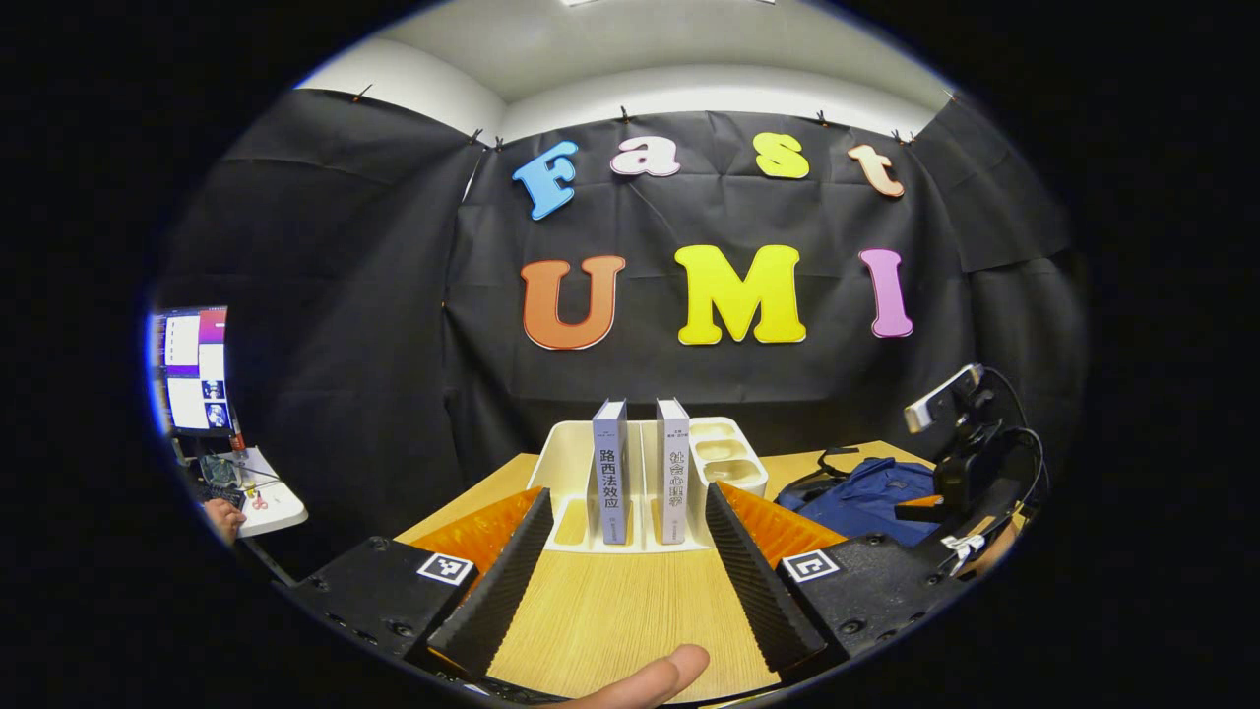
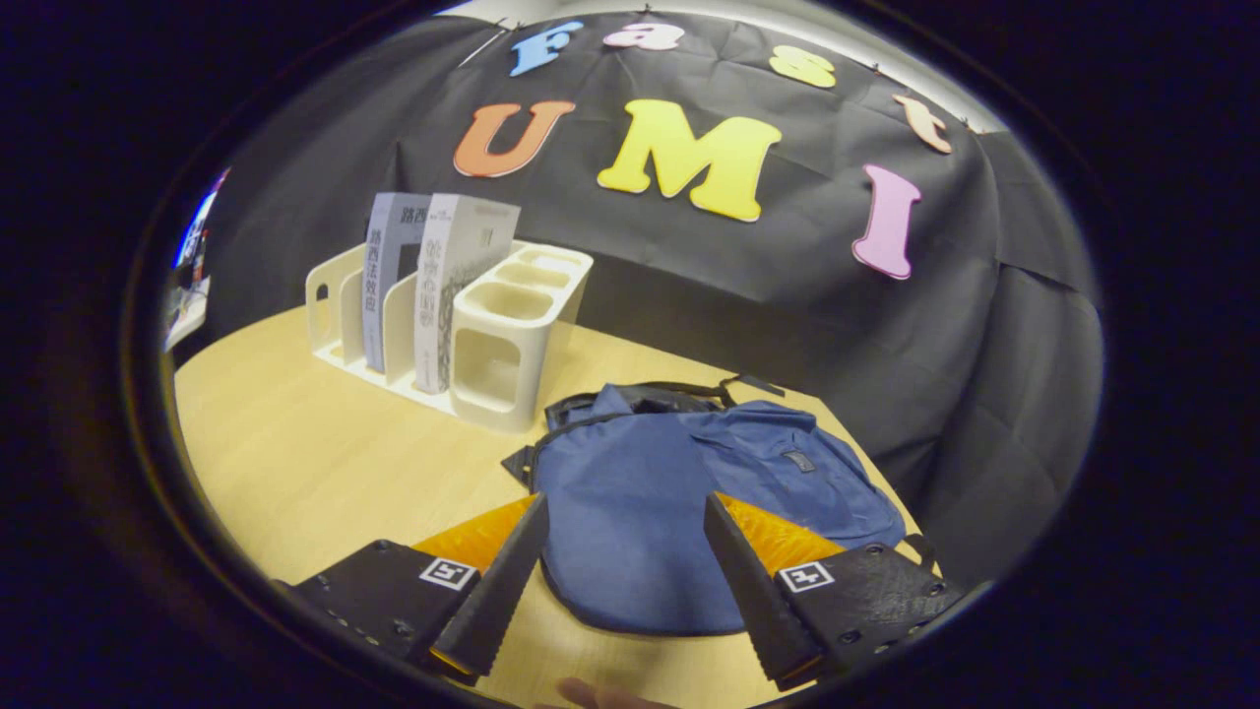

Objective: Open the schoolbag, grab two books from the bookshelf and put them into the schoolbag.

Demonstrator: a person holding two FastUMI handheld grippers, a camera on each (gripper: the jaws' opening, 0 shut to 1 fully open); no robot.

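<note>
Schoolbag [image 2: 679, 492] flat on table [image 2: 325, 463], near edge hidden behind spread right hand-held gripper [image 2: 620, 581]; left hand-held gripper [image 1: 625, 581] likewise spread.

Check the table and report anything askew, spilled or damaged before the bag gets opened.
Nothing stands out. Two books stand upright in the white bookshelf, and the blue schoolbag lies flat and rumpled on the table beside it. Both grippers, left and right, are open and hold nothing.

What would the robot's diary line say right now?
stage: start | left gripper: open, facing two books in bookshelf | right gripper: open, above schoolbag on table
</note>
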